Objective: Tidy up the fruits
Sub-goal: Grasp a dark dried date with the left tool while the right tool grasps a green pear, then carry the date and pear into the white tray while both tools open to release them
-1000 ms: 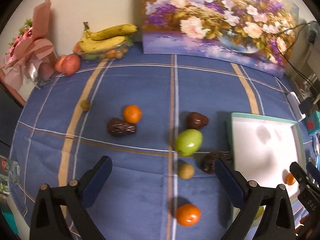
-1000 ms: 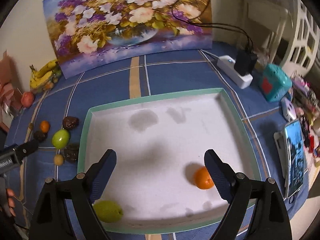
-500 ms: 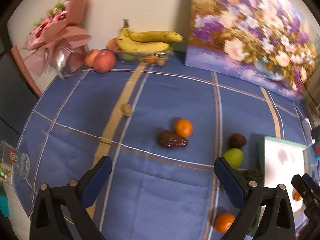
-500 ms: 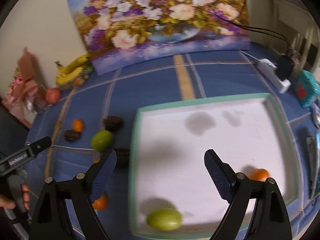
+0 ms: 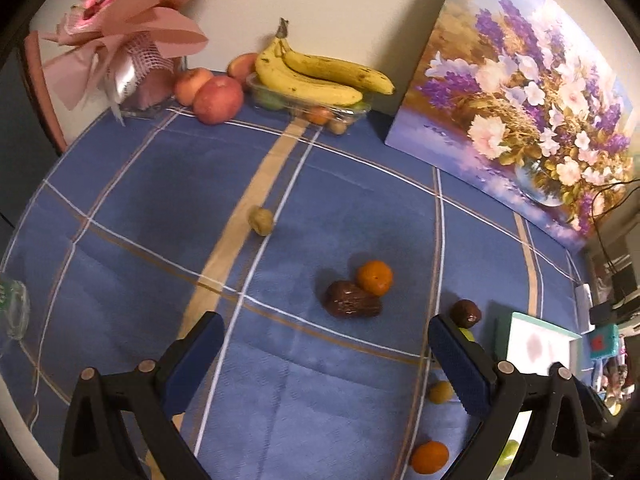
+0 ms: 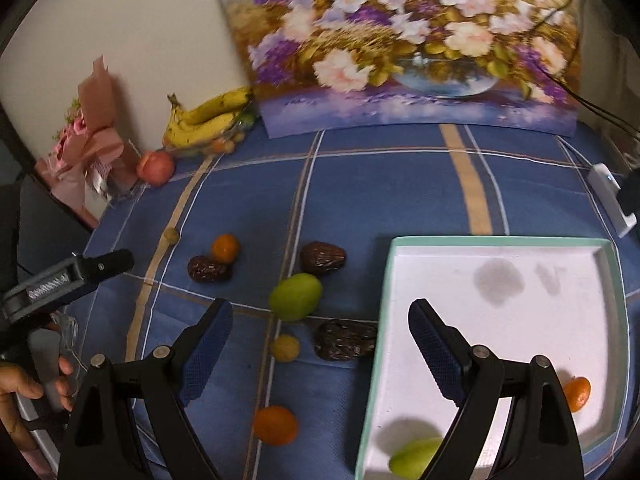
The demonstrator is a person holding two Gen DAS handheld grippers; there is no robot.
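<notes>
Loose fruit lies on the blue cloth. In the left wrist view an orange [image 5: 375, 277] touches a dark date [image 5: 351, 300], with a small tan fruit [image 5: 261, 220] further left. My left gripper [image 5: 320, 360] is open and empty above the cloth. In the right wrist view a green fruit [image 6: 295, 297], two dates [image 6: 322, 258] [image 6: 345, 340], a small yellow fruit [image 6: 285, 347] and an orange [image 6: 275, 425] lie left of the white tray [image 6: 500, 239]. The tray holds a green fruit [image 6: 414, 457] and an orange [image 6: 578, 393]. My right gripper [image 6: 320, 354] is open and empty.
Bananas [image 5: 320, 76] on a clear box, apples [image 5: 218, 98] and a pink bouquet [image 5: 128, 36] stand at the back wall beside a flower painting [image 5: 516, 120]. A power strip [image 6: 612, 196] lies at the right edge. A glass [image 5: 12, 310] sits at the left edge.
Both grippers have swung left, away from the tray. The left view now centres on the orange and date; the right view now shows the loose fruit beside the tray.
</notes>
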